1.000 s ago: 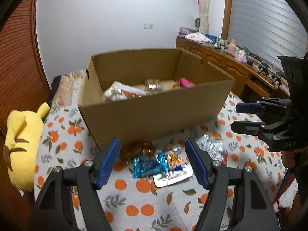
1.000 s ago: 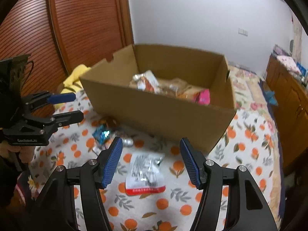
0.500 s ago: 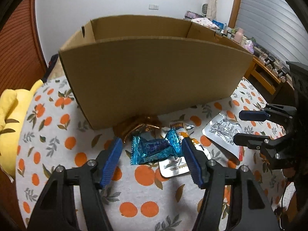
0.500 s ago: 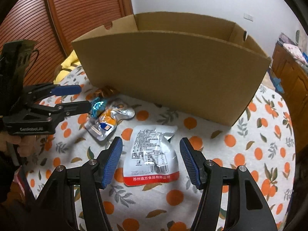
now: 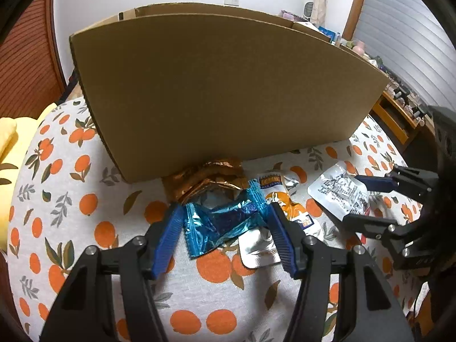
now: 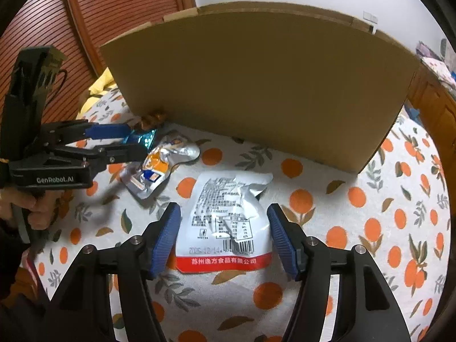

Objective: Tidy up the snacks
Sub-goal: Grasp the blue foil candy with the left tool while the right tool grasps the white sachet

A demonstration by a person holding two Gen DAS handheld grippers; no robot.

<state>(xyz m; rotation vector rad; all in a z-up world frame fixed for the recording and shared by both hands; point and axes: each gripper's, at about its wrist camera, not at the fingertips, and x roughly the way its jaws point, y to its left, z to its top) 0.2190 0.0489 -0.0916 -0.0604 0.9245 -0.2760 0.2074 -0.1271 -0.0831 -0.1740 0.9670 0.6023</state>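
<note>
A tall cardboard box [image 5: 222, 91] stands at the desk's far edge, its plain brown wall facing both claws. A white-and-red pouch [image 6: 225, 222] lies flat between the spread right claw [image 6: 225, 238]. The left claw [image 5: 225, 235] is spread around a crinkled blue wrapper [image 5: 222, 225], its pads just beside the ends. The desk [image 5: 71, 199] wears an orange-print cloth.

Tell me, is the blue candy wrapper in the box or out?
Out. The blue candy wrapper lies on the tablecloth in front of the cardboard box.
</note>
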